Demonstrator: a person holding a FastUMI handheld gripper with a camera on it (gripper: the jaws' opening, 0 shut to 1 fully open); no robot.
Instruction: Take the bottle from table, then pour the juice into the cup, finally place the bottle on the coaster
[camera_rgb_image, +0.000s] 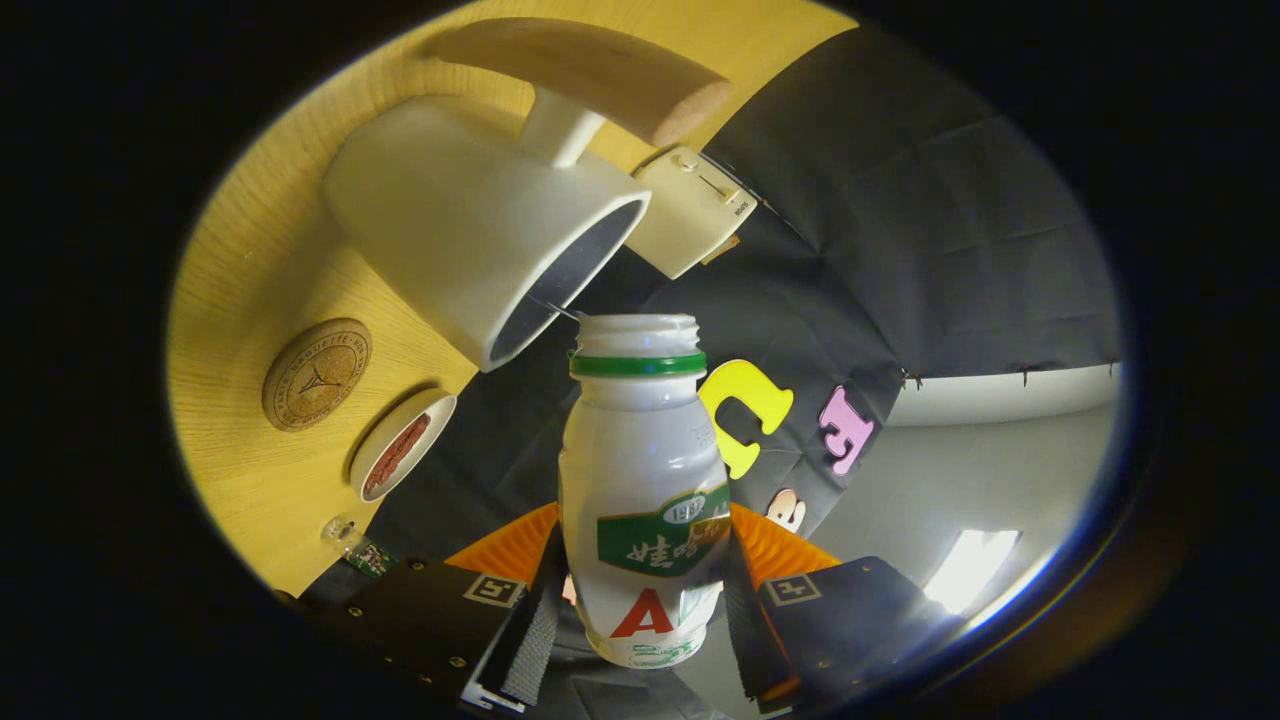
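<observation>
Partly hidden, gripper (645, 600) clamps bottle (645, 470) by cup (480, 230).

A smooth, slightly glossy white plastic bottle (645, 490) with a printed label and a green plastic neck ring. A matt white cup (480, 230), ceramic-looking. A pale wood-grain table (260, 250), satin finish. A round cork coaster (316, 374), rough and stamped. Matt, creased wall cloth (900, 230).
</observation>
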